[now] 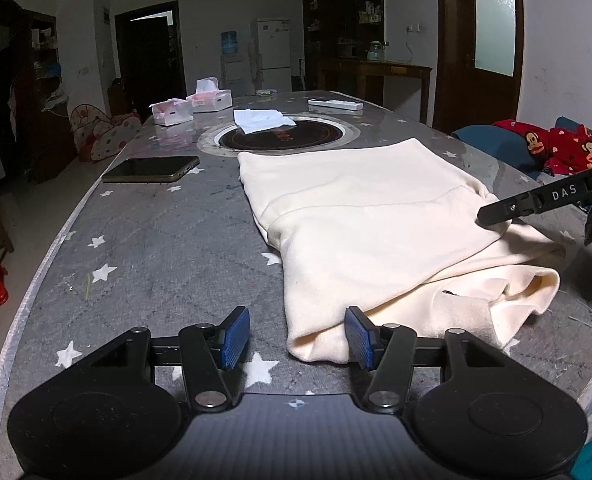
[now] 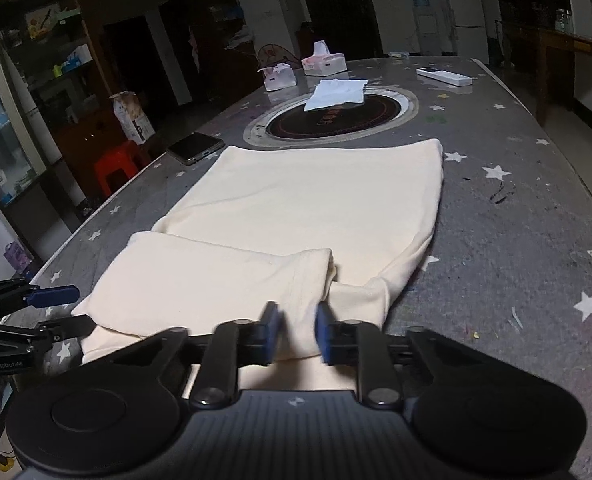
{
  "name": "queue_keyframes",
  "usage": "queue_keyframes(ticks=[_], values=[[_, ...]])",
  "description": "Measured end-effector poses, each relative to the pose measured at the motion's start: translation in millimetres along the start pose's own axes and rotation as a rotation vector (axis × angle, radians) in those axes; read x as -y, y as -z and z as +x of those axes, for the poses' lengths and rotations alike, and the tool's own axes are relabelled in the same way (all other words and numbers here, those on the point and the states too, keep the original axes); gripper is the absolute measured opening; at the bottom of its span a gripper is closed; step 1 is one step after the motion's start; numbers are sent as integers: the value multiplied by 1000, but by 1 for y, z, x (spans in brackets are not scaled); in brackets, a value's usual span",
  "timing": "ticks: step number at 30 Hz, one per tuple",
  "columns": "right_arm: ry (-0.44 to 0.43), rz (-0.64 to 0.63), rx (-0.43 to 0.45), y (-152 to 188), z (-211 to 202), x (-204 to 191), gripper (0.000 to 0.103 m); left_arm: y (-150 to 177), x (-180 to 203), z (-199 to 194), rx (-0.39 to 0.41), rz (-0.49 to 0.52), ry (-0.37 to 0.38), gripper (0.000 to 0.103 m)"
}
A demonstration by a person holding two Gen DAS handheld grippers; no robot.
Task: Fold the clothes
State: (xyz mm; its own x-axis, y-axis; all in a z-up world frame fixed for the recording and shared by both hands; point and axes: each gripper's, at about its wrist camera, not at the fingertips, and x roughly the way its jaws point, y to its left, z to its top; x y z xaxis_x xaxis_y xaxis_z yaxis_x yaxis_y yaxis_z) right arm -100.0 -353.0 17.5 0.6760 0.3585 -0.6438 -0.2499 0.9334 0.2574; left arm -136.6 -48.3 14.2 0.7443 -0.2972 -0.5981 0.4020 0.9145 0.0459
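Note:
A cream garment lies partly folded on the grey star-patterned table; it also shows in the right wrist view with a sleeve part folded across its near end. My left gripper is open, its jaws wide apart at the garment's near left corner, the right pad touching the cloth edge. My right gripper has its jaws partly apart over the garment's near edge, with cloth between the blurred pads. The right gripper's finger also shows in the left wrist view, resting on the cloth.
A phone lies left of the garment. A round black cooktop with a white cloth on it sits behind. Tissue boxes and a remote are at the far end. A red stool stands beside the table.

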Motion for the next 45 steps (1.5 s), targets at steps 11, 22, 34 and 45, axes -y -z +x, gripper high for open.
queue_keyframes(ticks=[11, 22, 34, 45], values=[[-18, -52, 102, -7, -46, -19, 4, 1, 3, 0, 11, 23, -8, 43], [28, -10, 9, 26, -34, -7, 4, 0, 2, -6, 26, 37, -36, 7], [39, -78, 13, 19, -48, -6, 12, -8, -12, -18, 8, 26, -86, 9], [-8, -140, 72, -7, -19, -23, 22, -51, 6, 18, 51, 18, 25, 11]])
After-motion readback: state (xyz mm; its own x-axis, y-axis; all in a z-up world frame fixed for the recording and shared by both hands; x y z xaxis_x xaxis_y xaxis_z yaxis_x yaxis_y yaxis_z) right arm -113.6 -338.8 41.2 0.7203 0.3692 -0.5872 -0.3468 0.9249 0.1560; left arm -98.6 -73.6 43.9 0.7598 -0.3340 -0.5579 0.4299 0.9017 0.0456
